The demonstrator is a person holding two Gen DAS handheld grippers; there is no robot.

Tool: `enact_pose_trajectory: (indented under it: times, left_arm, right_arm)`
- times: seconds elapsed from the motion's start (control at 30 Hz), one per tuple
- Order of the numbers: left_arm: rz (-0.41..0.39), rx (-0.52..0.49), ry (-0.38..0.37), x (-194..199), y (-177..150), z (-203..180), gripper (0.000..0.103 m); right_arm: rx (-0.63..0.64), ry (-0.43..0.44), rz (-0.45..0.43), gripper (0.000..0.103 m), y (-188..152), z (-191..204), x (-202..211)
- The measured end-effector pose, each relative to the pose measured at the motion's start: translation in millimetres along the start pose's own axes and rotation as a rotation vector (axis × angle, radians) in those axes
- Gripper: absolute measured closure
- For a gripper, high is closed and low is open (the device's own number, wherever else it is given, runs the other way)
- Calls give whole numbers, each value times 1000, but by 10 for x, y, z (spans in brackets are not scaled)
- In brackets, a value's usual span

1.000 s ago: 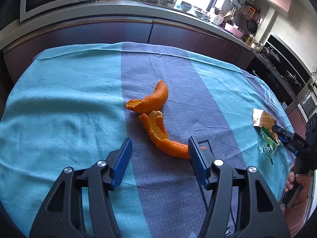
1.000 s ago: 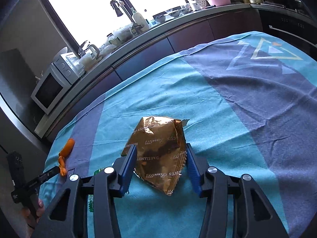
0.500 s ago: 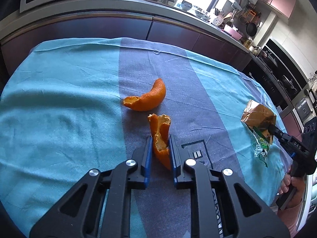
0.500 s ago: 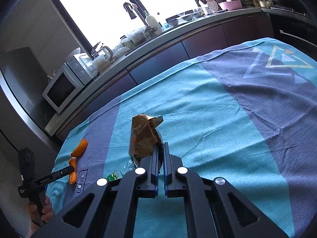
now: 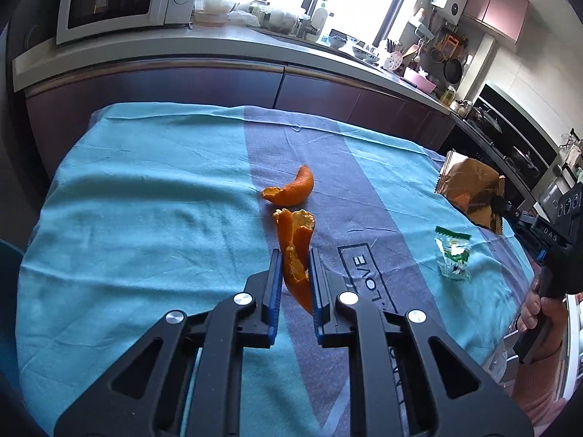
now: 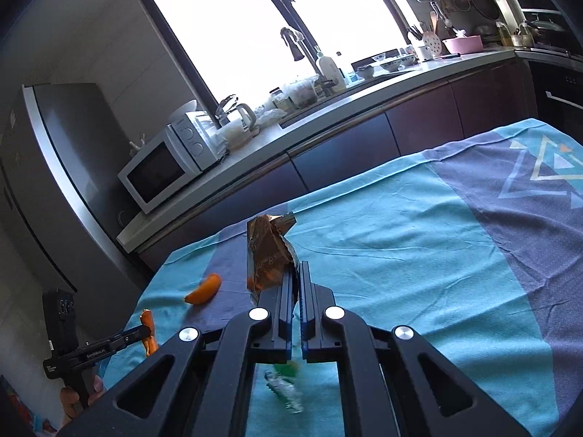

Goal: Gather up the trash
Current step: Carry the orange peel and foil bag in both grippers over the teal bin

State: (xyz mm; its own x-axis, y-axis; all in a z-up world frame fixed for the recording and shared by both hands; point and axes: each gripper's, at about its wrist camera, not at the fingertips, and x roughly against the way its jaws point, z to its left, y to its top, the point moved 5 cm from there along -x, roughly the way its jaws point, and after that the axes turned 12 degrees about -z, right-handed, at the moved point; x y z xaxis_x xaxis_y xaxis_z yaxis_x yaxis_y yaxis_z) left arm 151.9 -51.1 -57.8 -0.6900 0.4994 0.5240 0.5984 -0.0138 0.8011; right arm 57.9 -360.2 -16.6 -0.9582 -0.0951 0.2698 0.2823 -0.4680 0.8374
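Left wrist view, fingers (image 5: 276,284) pinching orange peel (image 5: 296,255), right fingers (image 6: 305,291) pinching snack bag (image 6: 267,255)

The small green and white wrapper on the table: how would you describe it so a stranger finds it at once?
On the blue and grey tablecloth, look right of the printed word LOVE. There lies the small crumpled green and white plastic wrapper, loose and untouched. Unlike the orange peels and the brown foil bag, it is partly transparent.
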Motion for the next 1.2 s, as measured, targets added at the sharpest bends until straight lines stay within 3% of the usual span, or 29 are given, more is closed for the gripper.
enact_pose_trajectory:
  times: [0.6, 1.2]
  left_arm:
    - [-97, 17, 99, 875, -92, 545, 88]
    - [-139, 71, 213, 1395, -209, 1021, 88]
  right_arm:
    - [36, 288, 154, 101, -542, 1203, -395]
    - [74, 462, 304, 101, -1039, 2061, -745]
